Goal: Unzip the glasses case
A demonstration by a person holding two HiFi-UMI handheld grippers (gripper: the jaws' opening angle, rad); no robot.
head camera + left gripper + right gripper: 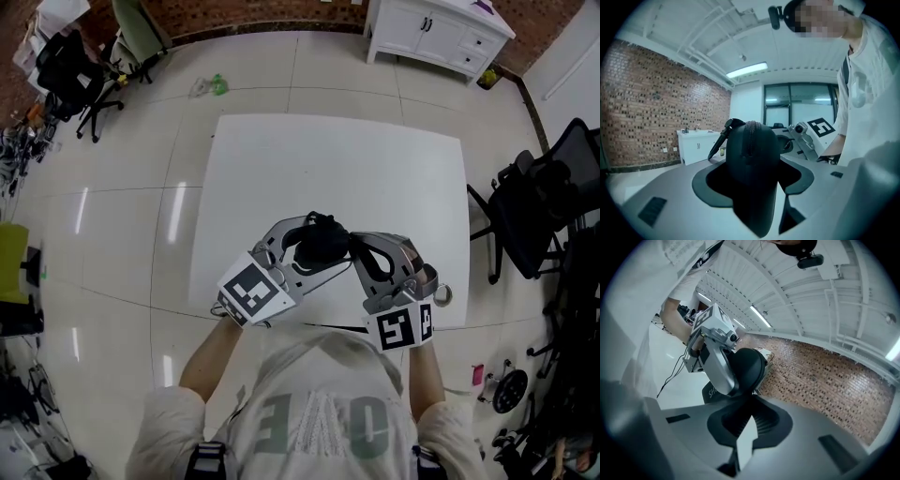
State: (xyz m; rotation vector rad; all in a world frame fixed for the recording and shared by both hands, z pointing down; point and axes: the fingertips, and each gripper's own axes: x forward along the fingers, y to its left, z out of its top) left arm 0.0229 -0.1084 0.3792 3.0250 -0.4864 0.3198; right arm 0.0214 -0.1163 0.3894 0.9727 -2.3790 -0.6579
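Clamped in left claw [314,246] over desk's [281,169] near edge: glasses case [752,154], zip [751,136] seemingly closed.
Right claw [358,248] pinched together beside it; next, draw that zip round the seam.

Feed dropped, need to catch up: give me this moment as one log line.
left gripper: shut on glasses case, held over table | right gripper: shut at case edge | zip: looks closed

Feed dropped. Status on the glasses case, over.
Left gripper shut on glasses case, above table. Right gripper shut, tip at case. Zip looks closed. Nothing in the way.
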